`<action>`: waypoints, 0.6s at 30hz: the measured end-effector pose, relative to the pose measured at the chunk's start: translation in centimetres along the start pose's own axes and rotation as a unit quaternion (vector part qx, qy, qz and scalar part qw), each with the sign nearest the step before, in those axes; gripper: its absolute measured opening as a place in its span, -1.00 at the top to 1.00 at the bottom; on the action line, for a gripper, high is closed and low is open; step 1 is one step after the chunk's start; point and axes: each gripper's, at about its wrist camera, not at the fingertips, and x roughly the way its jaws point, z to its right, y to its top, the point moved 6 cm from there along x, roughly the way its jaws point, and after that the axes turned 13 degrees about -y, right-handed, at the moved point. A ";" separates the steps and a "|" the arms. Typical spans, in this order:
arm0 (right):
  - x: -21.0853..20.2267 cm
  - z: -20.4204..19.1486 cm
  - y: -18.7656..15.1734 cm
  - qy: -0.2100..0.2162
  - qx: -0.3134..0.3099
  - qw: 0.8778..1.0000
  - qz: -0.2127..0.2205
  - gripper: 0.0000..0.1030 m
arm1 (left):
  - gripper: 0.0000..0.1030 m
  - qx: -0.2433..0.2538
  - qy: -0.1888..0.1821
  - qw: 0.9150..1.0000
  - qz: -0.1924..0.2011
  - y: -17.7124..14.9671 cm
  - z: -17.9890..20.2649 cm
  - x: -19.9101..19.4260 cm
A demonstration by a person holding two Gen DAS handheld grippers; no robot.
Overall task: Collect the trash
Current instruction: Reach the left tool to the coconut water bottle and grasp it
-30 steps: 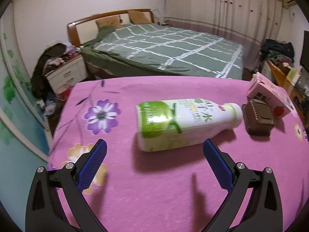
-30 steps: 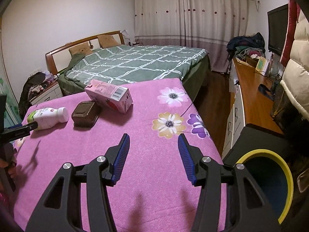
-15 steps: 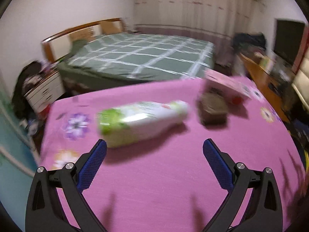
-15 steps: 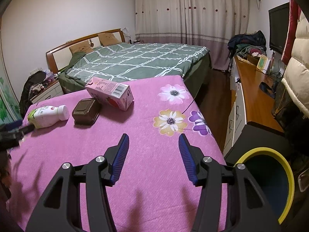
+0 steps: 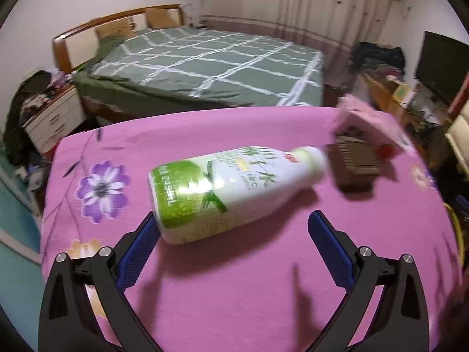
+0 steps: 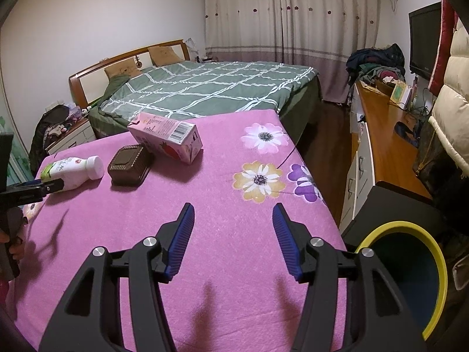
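A home bedroom, a double bed with green checked cover beyond the tongs, long curtains behind it, nightstand far left, television on a cluttered sideboard right

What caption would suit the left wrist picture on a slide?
Open left gripper closing in on a green-and-white bottle lying on its side on the pink floral tablecloth, beside a brown box and pink carton.

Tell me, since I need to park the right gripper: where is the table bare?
Bare: pink cloth around the right gripper, toward the printed flowers. Crowded: far left, where bottle, brown box and carton cluster by the left gripper.
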 end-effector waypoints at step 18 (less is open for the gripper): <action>-0.3 -0.5 0.0 0.016 0.000 1.000 -0.005 -0.11 | -0.90 0.094 -0.014 0.993 -0.068 -0.5 9.9 -1.7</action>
